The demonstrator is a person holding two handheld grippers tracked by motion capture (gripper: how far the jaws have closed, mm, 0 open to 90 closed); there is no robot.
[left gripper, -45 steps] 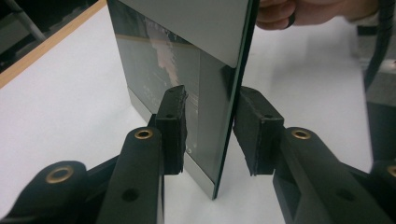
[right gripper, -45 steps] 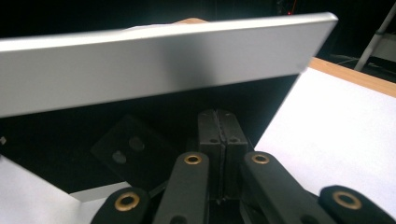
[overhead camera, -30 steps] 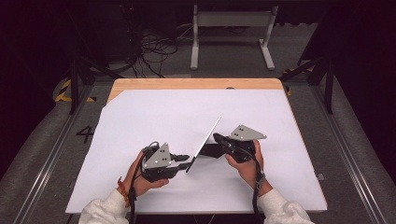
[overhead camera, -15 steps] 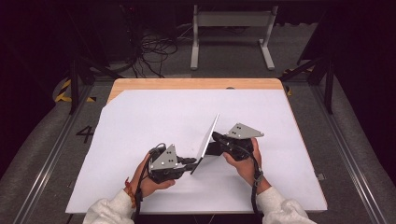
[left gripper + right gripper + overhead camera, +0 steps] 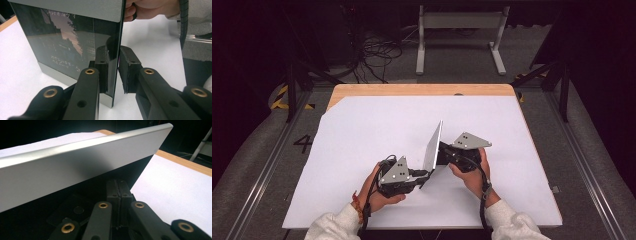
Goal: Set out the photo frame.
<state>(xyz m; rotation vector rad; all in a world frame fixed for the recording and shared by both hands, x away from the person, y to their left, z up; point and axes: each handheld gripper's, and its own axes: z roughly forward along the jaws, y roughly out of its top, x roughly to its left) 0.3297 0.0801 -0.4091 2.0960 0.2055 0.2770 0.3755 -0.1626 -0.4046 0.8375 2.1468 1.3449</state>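
Observation:
A thin tablet with a silver back and a dark glass screen stands almost upright on its lower edge on the white table. My left gripper is shut on its near side edge, one jaw on the screen and one behind. My right gripper is at the tablet's back, under the tilted silver panel. Its jaws are pressed together with nothing seen between them. A hand holds each gripper.
White sheet covers the table, with a wooden strip bare at the far edge. Beyond it on the dark floor stand a grey metal frame and a tangle of cables. Rails run along both sides.
The tablet has tipped up from a slant to nearly upright. My left gripper has shifted a little toward the person, staying on the tablet's edge. The right gripper has barely moved.

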